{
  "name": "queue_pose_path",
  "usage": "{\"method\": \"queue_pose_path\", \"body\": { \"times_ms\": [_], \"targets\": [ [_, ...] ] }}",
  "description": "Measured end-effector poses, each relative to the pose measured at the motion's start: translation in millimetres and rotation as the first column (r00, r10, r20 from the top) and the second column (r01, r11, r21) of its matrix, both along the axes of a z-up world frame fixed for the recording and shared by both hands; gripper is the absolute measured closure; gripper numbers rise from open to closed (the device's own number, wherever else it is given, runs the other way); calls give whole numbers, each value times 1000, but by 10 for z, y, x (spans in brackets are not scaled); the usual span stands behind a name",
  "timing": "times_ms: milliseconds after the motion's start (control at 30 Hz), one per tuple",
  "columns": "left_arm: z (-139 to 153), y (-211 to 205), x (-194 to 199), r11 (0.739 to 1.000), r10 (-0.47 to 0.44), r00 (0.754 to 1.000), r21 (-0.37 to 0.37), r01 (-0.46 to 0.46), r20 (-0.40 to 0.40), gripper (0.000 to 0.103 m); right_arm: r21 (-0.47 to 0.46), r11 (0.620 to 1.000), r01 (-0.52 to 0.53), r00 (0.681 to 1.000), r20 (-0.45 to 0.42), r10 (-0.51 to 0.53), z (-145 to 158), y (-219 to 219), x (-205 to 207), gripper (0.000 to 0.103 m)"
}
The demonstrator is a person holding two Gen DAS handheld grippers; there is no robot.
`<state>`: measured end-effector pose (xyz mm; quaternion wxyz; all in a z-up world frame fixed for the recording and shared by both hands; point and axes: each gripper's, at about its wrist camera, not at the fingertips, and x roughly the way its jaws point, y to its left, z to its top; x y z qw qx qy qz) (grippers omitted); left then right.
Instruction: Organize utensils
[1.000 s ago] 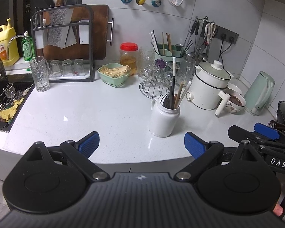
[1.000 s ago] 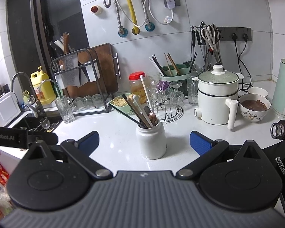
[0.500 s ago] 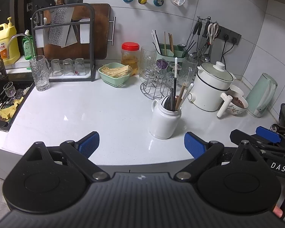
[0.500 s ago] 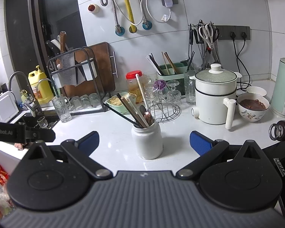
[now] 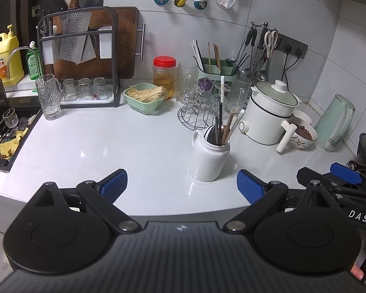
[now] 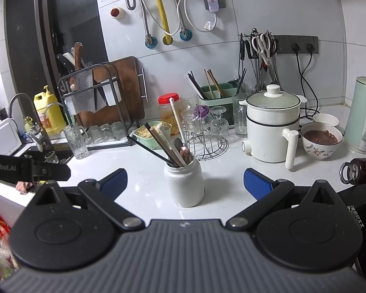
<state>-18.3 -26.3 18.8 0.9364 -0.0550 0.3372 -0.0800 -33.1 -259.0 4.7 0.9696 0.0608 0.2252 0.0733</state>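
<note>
I've got both claws spread wide & empty, hovering at the counter edge. Prob. set up that way so either can come in on the white ceramic jar point(image 6: 185, 185) w/o reopening. Right gripper point(image 6: 185, 183) has the jar just ahead, roughly centred between its blue pads point(image 6: 257, 183). Left gripper point(image 5: 181, 183) sees the same jar ahead & right of centre, nearer its right pad. Chopsticks & spoons point(image 6: 175, 146) stand mixed in the jar, leaning left in the right view. Green caddy point(image 6: 213, 95) at the back wall looks like the sorted home.

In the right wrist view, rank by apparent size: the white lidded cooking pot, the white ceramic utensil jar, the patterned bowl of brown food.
1. White lidded cooking pot
2. White ceramic utensil jar, though it sits nearer the camera
3. Patterned bowl
</note>
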Motion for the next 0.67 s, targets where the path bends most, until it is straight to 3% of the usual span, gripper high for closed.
{"method": "queue_pose_path", "body": {
  "times_ms": [667],
  "targets": [
    [28, 18, -163, 1000, 4, 1000, -8, -4, 5, 3, -30, 999, -11, 1000, 2, 11, -19, 38, -89, 0]
  ]
}}
